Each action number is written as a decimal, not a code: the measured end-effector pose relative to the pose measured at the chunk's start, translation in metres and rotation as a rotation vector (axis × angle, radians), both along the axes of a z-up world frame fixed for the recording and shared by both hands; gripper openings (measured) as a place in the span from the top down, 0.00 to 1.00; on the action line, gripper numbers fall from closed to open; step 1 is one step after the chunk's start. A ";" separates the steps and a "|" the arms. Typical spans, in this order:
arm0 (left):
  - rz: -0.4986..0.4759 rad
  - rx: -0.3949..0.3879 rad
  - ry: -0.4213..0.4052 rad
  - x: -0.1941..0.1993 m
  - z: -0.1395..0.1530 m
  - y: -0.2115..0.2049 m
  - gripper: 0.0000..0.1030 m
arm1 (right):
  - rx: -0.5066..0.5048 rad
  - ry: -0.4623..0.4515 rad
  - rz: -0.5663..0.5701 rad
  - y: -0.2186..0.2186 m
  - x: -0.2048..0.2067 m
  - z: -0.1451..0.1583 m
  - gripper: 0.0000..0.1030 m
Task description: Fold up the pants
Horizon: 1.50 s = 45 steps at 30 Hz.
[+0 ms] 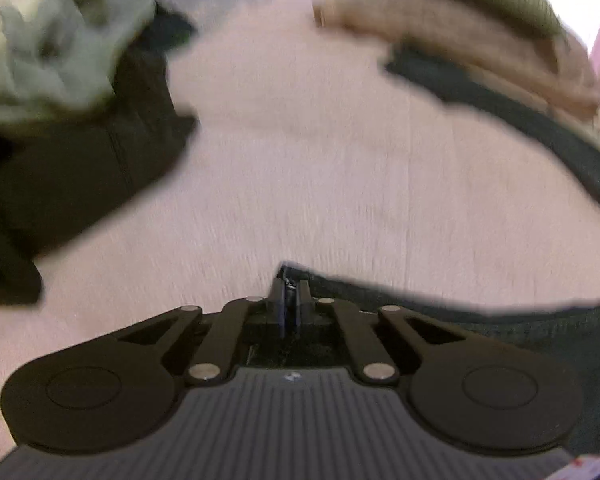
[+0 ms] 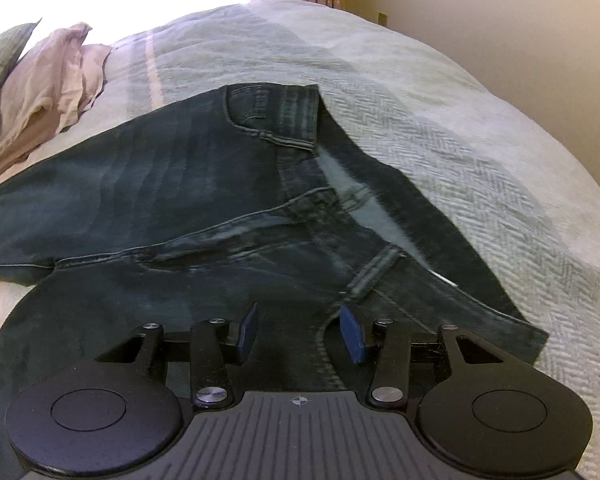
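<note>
Two tools, left tool (image 1: 290,300) pinching blurred jeans (image 2: 180,184) hem, right tool (image 2: 300,334) agape, empty

1. A bed (image 2: 440,128) with a pale herringbone cover fills the right wrist view.
2. Dark jeans (image 2: 160,184) lie spread across its middle.
3. A crumpled pinkish cloth (image 2: 48,84) lies at upper left, beside a green pillow (image 2: 0,56).

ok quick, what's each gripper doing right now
Left gripper: shut on a corner of the jeans.
Right gripper: open, holding nothing, over the jeans.
</note>
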<state>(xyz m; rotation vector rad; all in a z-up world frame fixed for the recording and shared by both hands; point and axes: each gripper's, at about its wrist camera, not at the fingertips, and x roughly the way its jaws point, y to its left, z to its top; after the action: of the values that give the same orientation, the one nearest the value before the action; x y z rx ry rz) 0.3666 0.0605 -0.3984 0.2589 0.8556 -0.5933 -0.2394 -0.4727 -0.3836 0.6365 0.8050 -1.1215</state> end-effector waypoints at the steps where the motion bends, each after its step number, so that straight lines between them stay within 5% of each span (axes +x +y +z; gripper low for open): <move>1: 0.025 -0.052 -0.028 0.002 0.009 0.002 0.98 | -0.006 0.005 0.003 0.001 0.005 0.000 0.59; 4: 0.052 -0.049 -0.052 0.017 -0.002 -0.007 0.96 | -0.028 0.018 0.008 0.002 0.017 -0.001 0.59; 6: 0.045 0.061 -0.021 0.025 -0.037 -0.024 0.96 | -0.021 0.028 0.003 -0.001 0.021 -0.007 0.59; 9: 0.085 0.228 -0.119 0.033 -0.062 -0.045 0.99 | -0.002 0.067 -0.009 -0.004 0.025 -0.020 0.59; 13: 0.285 0.133 -0.056 0.050 -0.028 -0.017 0.97 | -0.037 0.044 -0.007 0.000 0.019 -0.007 0.59; 17: 0.149 0.067 -0.031 -0.008 0.018 -0.003 0.93 | -0.059 0.069 0.116 0.023 0.020 0.010 0.57; 22: -0.005 0.026 0.062 -0.100 0.006 -0.004 0.84 | -0.017 0.032 0.237 0.063 0.015 0.001 0.54; 26: -0.156 0.244 0.030 -0.143 -0.043 -0.020 0.80 | 0.013 0.200 0.367 0.083 0.006 -0.027 0.53; 28: -0.077 0.230 0.049 -0.149 -0.041 0.002 0.80 | 0.054 0.301 0.388 0.085 -0.010 -0.042 0.51; 31: 0.017 0.336 0.068 -0.156 -0.034 0.025 0.80 | 0.103 0.268 0.351 0.084 -0.040 -0.035 0.40; 34: 0.070 0.422 0.065 -0.172 -0.010 0.024 0.82 | 0.160 0.274 0.299 0.082 -0.051 -0.029 0.39; 38: 0.111 0.313 0.086 -0.216 0.053 0.000 0.76 | 0.217 0.145 0.298 0.097 -0.049 0.010 0.39; 45: 0.040 0.249 0.156 -0.328 0.142 -0.043 0.63 | 0.232 0.026 0.509 0.154 -0.036 0.110 0.36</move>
<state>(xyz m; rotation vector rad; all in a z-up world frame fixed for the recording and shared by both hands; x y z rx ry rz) 0.0388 0.0173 -0.2560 0.4247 1.0845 -0.4739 -0.2755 -0.3187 -0.2732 0.5649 1.0572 -0.5781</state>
